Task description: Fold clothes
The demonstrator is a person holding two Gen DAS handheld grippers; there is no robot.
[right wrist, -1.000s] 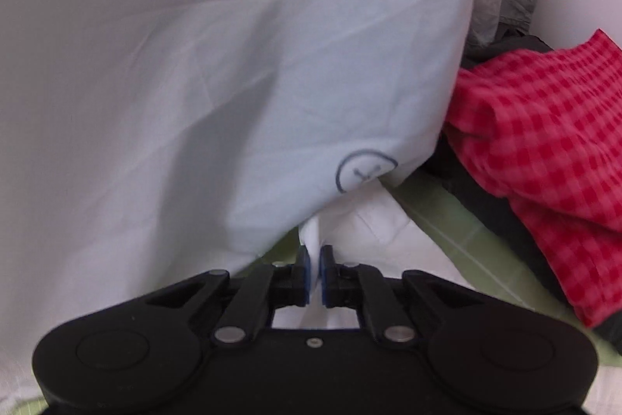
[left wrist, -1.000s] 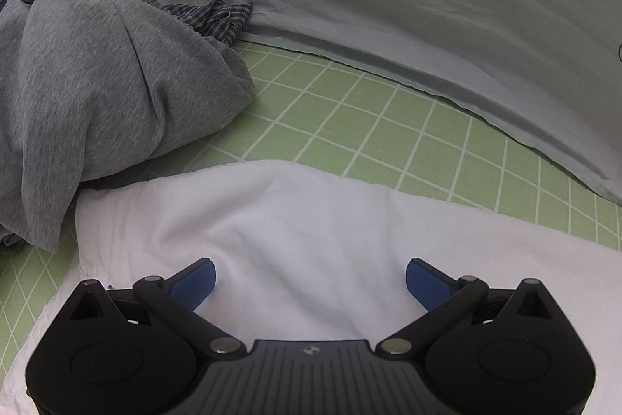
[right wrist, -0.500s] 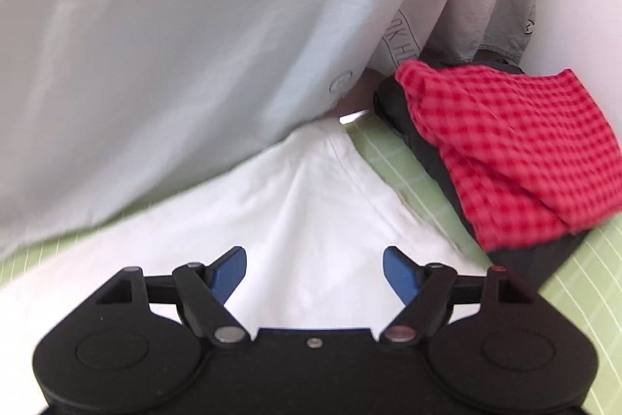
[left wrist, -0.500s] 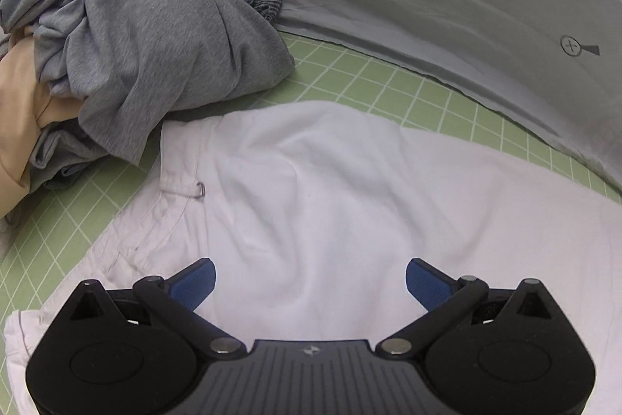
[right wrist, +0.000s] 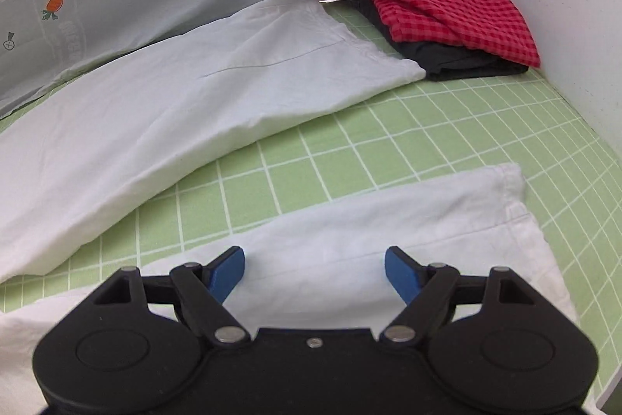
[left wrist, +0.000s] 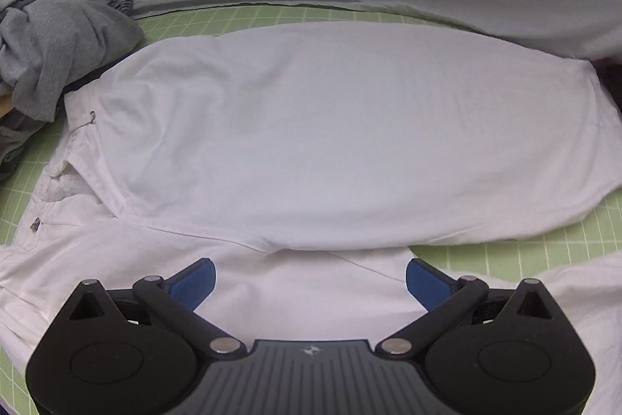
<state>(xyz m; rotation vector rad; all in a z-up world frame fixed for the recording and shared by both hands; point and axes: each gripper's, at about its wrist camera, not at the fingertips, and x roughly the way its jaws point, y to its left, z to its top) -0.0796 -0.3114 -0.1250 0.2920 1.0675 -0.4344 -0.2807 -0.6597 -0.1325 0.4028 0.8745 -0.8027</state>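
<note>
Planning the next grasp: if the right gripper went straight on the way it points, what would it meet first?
Most likely the near leg of the white trousers, lying flat just ahead of the open right gripper; nothing stands between. Depth is hard to judge.

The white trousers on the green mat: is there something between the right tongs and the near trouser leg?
Nothing visible is in the way. The right tongs stand open directly above the near leg of the white trousers. The red checked cloth lies apart, in the far corner.
</note>
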